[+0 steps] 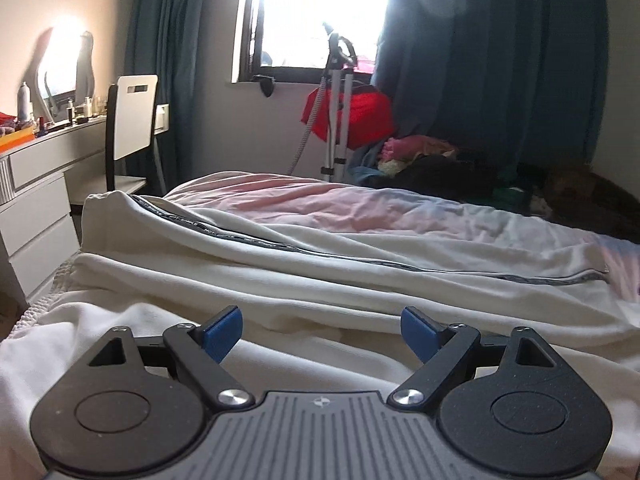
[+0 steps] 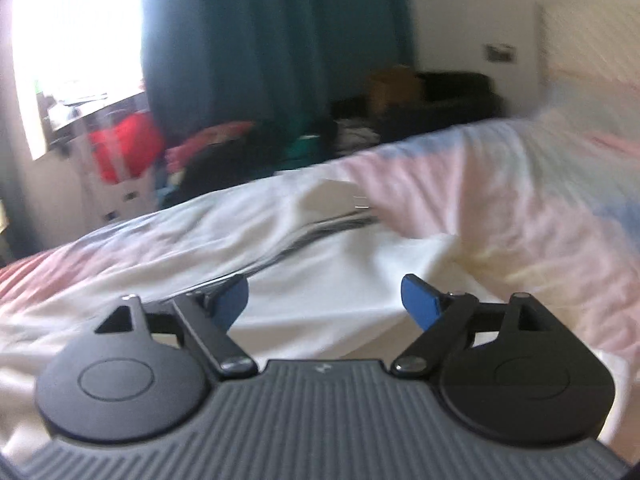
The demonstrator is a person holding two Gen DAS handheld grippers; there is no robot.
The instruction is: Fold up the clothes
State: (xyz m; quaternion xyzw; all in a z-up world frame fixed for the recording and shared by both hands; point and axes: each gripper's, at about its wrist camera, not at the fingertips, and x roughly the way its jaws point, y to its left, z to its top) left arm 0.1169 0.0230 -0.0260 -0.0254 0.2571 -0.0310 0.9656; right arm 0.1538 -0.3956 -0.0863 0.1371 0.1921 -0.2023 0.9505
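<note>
On a pink-tinted bedsheet [image 1: 400,208], cream track pants [image 1: 280,264] lie folded lengthwise; left gripper [image 1: 322,330] and right gripper [image 2: 324,300] hover above, jaws spread, empty.

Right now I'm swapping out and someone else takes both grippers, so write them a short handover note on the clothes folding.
Left gripper: jaws open, holding nothing, low over the cream garment.
Right gripper: jaws open, empty, over the same garment; this view is motion-blurred.
The garment lies on the bed, with a dark-striped part lying across its far side.
Done: possibly one fold; hard to tell.
Left: regrip an edge, finish folding, flatten.
</note>
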